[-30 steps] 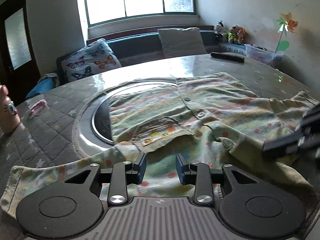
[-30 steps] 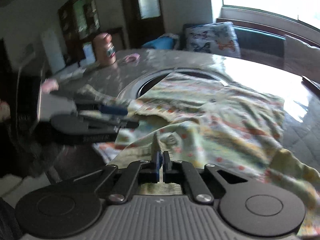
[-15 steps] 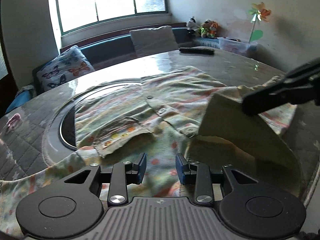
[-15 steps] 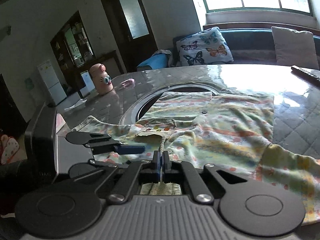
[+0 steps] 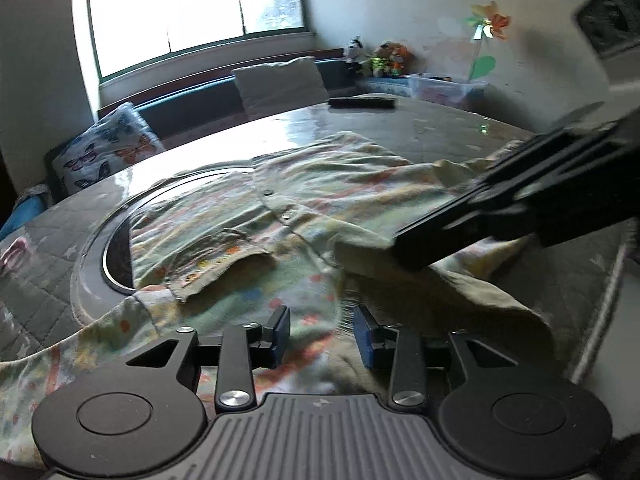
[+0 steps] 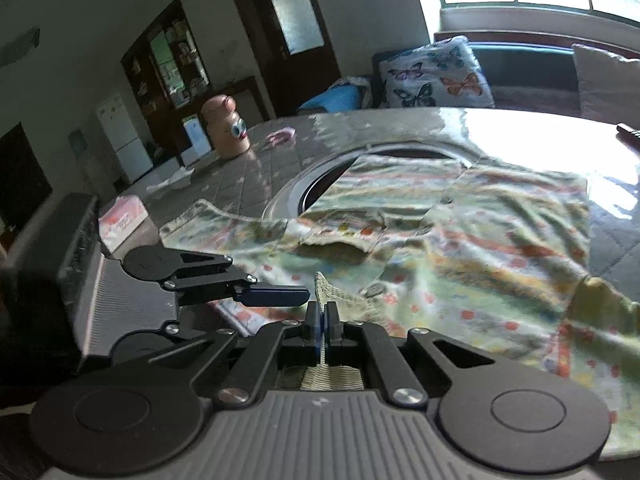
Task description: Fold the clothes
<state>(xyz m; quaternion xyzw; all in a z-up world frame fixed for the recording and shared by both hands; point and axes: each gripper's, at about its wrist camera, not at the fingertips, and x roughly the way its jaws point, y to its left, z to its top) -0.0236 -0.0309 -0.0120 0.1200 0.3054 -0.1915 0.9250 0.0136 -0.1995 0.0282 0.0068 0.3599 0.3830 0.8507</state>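
A pale green patterned shirt [image 5: 280, 216] lies buttoned and spread on the round quilted table [image 5: 40, 280], with its chest pocket near the centre. My left gripper [image 5: 322, 332] hovers low over the shirt's near hem. Its jaws are opening and stand apart, with cloth under them but none pinched. My right gripper [image 6: 323, 312] is shut on an edge of the shirt [image 6: 500, 220]. In the left wrist view the right gripper [image 5: 404, 246] reaches in from the right, holding a lifted fold over the shirt's right side. The left gripper [image 6: 280, 294] also shows just left of the pinched cloth.
A round metal-rimmed recess [image 5: 112, 248] sits in the table's middle, partly under the shirt. A dark remote [image 5: 362, 102] lies at the far edge. A pink toy jar [image 6: 226, 132] and a tissue box [image 6: 122, 220] stand on the left side. Cushions [image 5: 112, 152] line the bench behind.
The right gripper has carried the lifted fold of the shirt leftward over the shirt body. The left gripper's jaws have widened a little and it has shifted along the hem.
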